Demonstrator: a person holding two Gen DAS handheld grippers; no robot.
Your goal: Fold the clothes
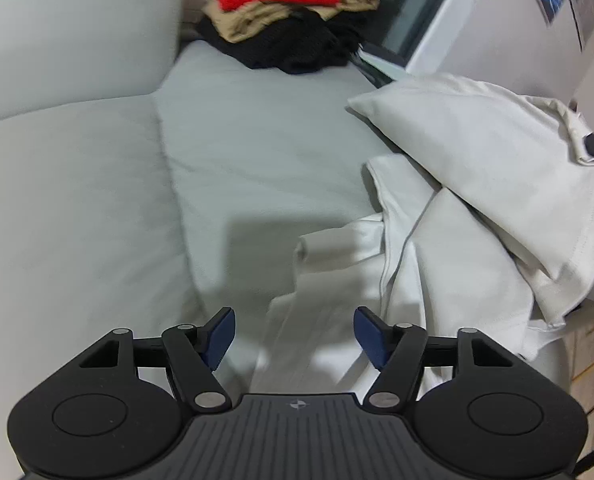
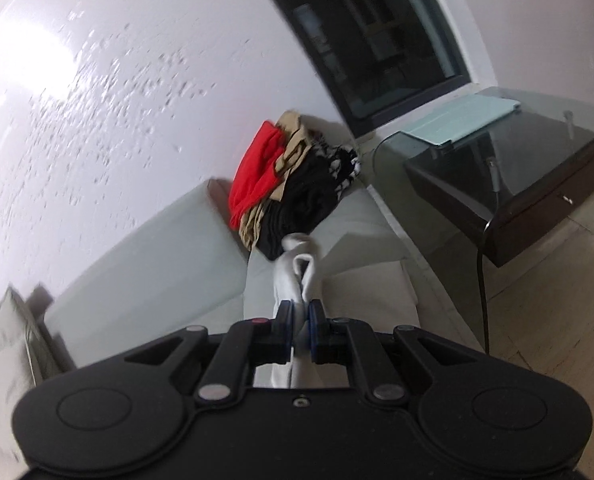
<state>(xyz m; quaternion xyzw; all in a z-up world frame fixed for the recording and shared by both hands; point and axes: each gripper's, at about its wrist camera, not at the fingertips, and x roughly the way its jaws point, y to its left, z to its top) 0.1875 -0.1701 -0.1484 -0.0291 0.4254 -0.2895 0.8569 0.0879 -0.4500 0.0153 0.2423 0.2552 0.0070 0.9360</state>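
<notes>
**Left wrist view: white garment half-lifted on the sofa**

Left wrist view shows the left tool (image 1: 293, 334) with its blue pads wide apart, holding nothing, hovering over the near edge of the white garment (image 1: 449, 208). That garment lies rumpled on the grey sofa (image 1: 97, 184), its right side raised into the air. At the sofa's far end sits a pile of clothes (image 1: 293, 20): red on top, tan beneath, black at the bottom.

From the right wrist camera, the right tool (image 2: 298, 320) is clamped on a bunched fold of the white garment (image 2: 297, 268). Beyond the sofa's end stands a glass side table (image 2: 497, 152).
</notes>
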